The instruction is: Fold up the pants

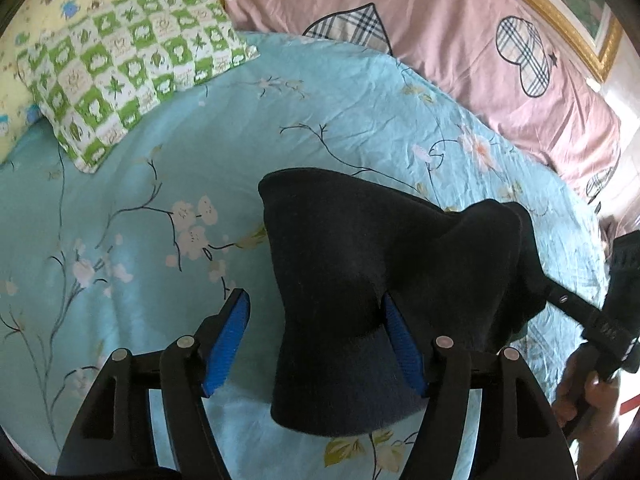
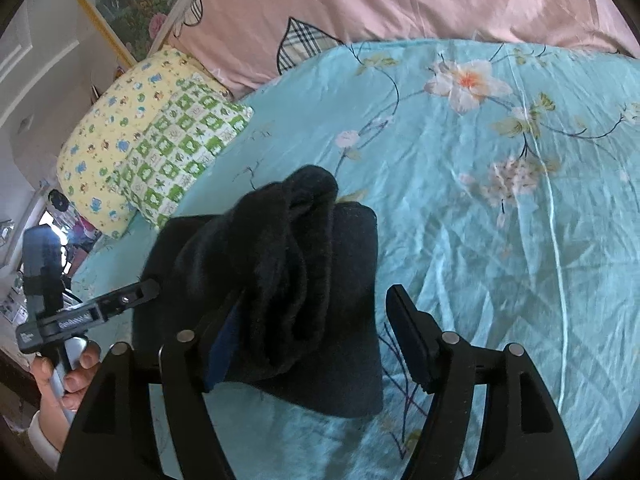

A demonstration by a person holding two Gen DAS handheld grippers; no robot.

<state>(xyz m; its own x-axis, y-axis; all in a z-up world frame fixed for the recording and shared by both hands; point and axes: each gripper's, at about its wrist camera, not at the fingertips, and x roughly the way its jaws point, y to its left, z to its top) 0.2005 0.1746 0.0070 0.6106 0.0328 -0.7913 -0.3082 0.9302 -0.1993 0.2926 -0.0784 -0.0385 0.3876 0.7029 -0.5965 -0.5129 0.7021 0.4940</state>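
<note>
Dark navy pants (image 1: 360, 280) lay folded in compact bundle on floral turquoise bedsheet (image 1: 160, 184), long axis running 6-to-12 o'clock in left wrist view, rumpled hump at 2 o'clock end. Left gripper (image 1: 316, 344) stood wide; cloth draped against one blue pad (image 1: 404, 348), other pad clear. Right gripper (image 2: 320, 340) wide too, fabric slumped over its 9 o'clock finger. Green-checked pillow (image 1: 132, 76) at 10 o'clock, pink quilt (image 1: 440, 40) at 12–2. Bare sheet lay open at 9 o'clock.

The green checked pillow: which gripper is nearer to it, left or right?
Left. The left gripper is at the pants end nearer the green checked pillow; the right gripper is further away.
</note>
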